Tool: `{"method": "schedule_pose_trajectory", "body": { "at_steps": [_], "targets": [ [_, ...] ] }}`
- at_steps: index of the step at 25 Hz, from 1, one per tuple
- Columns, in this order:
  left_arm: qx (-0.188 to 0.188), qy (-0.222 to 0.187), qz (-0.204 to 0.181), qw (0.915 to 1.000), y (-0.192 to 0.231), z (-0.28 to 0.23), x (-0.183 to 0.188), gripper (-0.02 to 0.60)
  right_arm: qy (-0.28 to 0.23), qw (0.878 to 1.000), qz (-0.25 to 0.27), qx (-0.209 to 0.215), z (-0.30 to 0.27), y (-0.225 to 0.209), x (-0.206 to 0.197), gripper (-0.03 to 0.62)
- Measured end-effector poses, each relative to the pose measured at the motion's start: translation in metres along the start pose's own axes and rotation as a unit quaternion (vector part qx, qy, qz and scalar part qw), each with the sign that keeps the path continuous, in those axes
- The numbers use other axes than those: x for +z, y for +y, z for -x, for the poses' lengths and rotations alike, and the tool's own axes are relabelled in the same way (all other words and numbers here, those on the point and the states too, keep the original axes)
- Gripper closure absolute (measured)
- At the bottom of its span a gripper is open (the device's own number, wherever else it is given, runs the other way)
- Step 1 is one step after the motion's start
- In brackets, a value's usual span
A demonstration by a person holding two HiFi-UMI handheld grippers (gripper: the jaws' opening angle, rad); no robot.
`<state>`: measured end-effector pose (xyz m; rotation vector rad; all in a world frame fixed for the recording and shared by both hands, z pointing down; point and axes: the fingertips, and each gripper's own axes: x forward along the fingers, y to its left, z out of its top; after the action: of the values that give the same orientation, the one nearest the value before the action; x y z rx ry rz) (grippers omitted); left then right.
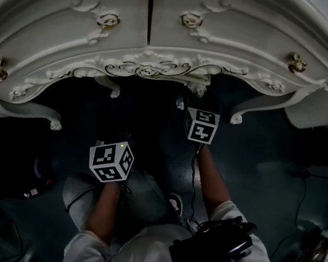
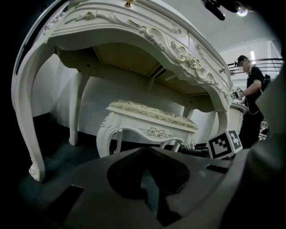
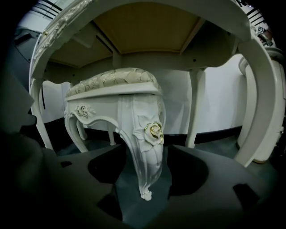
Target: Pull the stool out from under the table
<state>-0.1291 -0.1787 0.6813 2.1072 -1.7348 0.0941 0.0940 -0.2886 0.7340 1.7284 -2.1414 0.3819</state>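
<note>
The white carved stool with a patterned cushion stands under the ornate white table. In the right gripper view its near leg, with a gold rose on it, stands in the gap of my right gripper. The jaws are wide open on either side of the leg, with the pads apart from it. My left gripper is shut on nothing, short of the stool and to its left. From the head view, both marker cubes sit below the table's front edge, the right one further in.
Curved table legs flank the stool. A person in black stands beyond the table on the right. Cables lie on the dark floor at the right. My own shoe is just behind the grippers.
</note>
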Motion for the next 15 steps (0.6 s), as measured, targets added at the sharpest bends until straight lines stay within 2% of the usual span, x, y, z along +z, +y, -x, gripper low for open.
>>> {"method": "schedule_pose_trajectory", "body": {
  "at_steps": [6, 15],
  "targets": [
    [-0.001, 0.001, -0.001, 1.0000, 0.001, 0.001, -0.005, 0.574, 0.010, 1.000, 0.019, 0.001, -0.024, 0.004, 0.004, 0.326],
    [0.005, -0.007, -0.029, 0.9995, 0.010, -0.004, -0.002, 0.574, 0.002, 0.999, 0.024, -0.022, -0.036, 0.001, 0.007, 0.330]
  ]
}}
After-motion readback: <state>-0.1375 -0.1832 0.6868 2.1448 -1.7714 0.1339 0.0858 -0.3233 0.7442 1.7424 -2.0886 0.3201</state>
